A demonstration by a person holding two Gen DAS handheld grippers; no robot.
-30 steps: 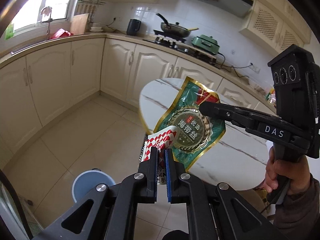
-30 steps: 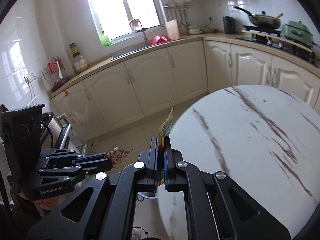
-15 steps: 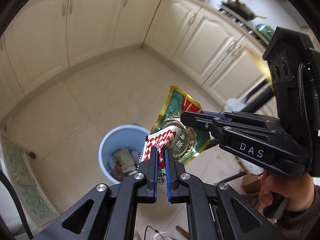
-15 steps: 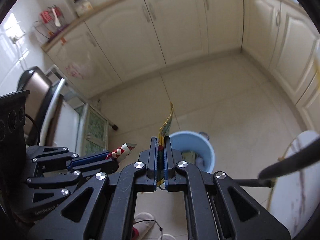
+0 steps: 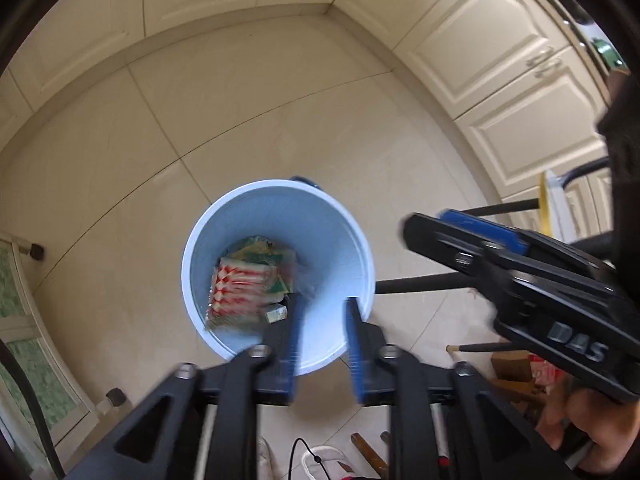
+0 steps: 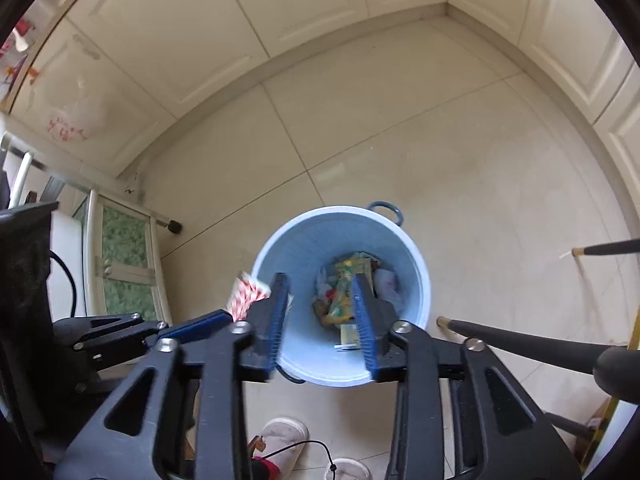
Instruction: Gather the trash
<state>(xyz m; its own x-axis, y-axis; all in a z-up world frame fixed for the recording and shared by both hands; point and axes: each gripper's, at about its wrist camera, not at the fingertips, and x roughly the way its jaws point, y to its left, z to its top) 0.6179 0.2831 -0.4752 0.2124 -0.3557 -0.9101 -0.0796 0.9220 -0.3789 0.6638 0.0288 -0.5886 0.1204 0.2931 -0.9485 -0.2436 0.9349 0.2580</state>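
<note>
Both wrappers (image 5: 244, 286) lie binned below left gripper (image 5: 322, 306).

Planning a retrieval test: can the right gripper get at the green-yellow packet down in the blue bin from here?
Probably yes. The right gripper hangs open straight over the blue bin, which has no lid, and the green-yellow packet lies on top of the trash. Nothing crosses the path, though the depth is hard to judge.

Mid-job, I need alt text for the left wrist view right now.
The left gripper hangs open directly above a light blue bin, where a motion-blurred red-and-white checked wrapper sits or falls among other trash. The right gripper reaches in from the right, above the beige tiled floor.
</note>
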